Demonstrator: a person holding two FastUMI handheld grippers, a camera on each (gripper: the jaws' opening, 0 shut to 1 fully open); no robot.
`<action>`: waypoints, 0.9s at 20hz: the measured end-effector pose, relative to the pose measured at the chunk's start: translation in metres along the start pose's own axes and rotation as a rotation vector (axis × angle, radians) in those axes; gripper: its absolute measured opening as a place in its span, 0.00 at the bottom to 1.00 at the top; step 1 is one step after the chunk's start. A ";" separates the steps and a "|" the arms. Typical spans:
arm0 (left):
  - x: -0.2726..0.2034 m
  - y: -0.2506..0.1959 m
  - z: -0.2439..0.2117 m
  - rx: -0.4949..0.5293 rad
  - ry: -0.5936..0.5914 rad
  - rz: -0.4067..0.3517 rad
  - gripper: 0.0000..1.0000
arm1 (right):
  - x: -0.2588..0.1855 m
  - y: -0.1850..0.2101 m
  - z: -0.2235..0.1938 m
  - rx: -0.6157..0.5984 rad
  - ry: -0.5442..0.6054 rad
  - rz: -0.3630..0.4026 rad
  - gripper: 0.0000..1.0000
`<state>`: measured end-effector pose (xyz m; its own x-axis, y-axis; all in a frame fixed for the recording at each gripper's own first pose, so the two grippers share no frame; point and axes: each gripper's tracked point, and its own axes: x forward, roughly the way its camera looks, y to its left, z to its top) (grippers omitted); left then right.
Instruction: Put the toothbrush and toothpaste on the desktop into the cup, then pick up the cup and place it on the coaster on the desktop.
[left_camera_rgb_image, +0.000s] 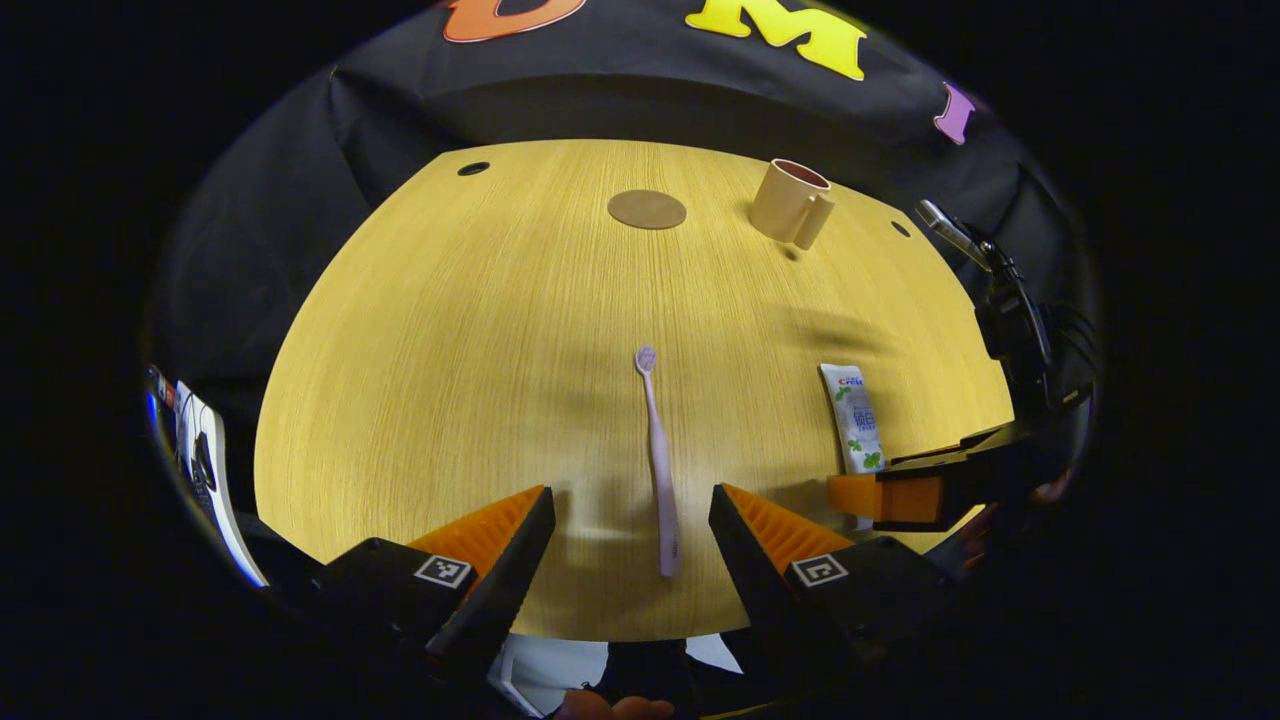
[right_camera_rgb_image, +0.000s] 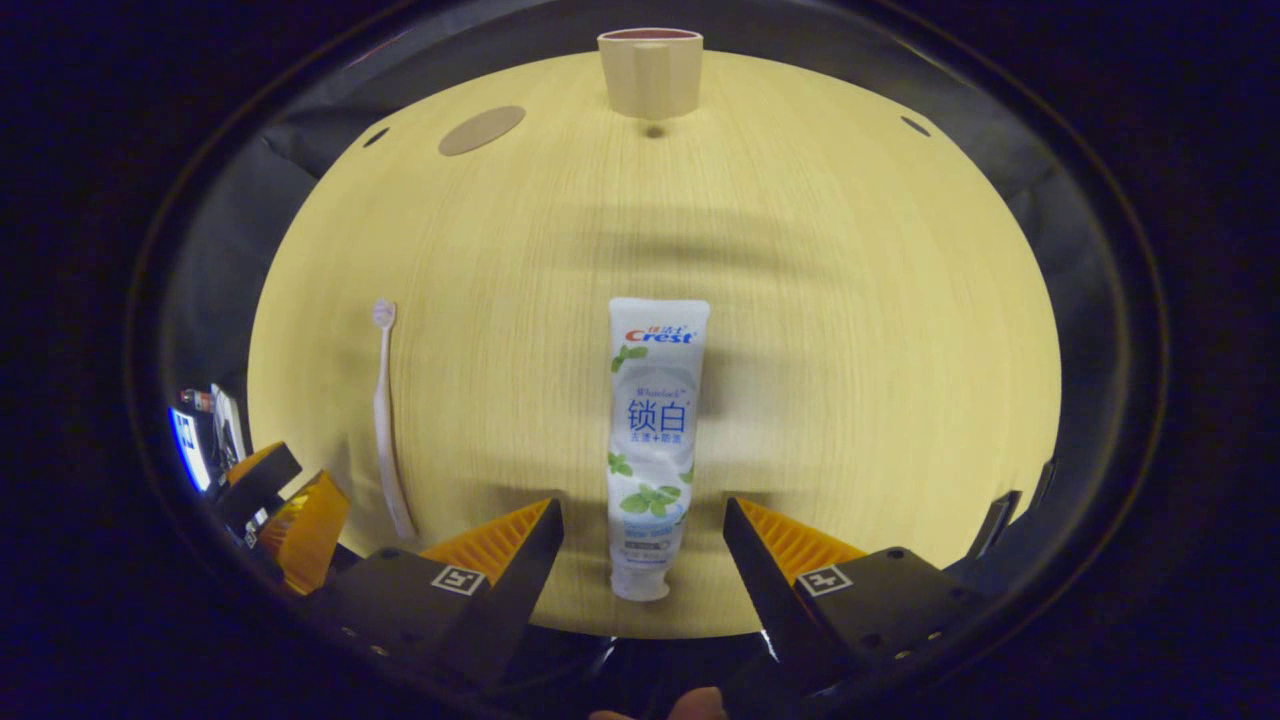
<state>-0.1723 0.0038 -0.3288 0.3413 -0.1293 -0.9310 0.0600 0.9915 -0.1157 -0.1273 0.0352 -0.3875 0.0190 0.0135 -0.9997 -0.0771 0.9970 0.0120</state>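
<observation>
A pale yellow wood-grain tabletop (left_camera_rgb_image: 450, 350) carried small dark round holes (left_camera_rgb_image: 473, 168) near its far corners. Black cloth (left_camera_rgb_image: 300, 180) hung behind it. A white device (left_camera_rgb_image: 205, 455) stood off the table's left edge.

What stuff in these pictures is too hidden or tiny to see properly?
- Inside of the cup: in the right gripper view only its outer wall and rim face the camera.
- Near end of the toothpaste: in the left gripper view the right gripper covers it.
- Bristles of the toothbrush: too small in the right gripper view.
</observation>
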 end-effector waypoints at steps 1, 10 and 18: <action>0.000 -0.001 -0.001 -0.003 0.005 -0.002 1.00 | 0.001 0.000 0.000 0.005 0.008 -0.002 0.96; 0.004 0.006 0.000 -0.028 0.033 -0.006 1.00 | 0.010 -0.004 -0.003 0.035 0.082 -0.039 0.51; 0.018 -0.005 -0.005 -0.044 0.076 -0.047 1.00 | 0.008 -0.003 -0.003 0.069 0.115 -0.020 0.41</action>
<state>-0.1715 -0.0036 -0.3465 0.2667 -0.1756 -0.9476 0.0323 0.9843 -0.1734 -0.1295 0.0320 -0.3957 -0.0951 -0.0110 -0.9954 -0.0088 0.9999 -0.0103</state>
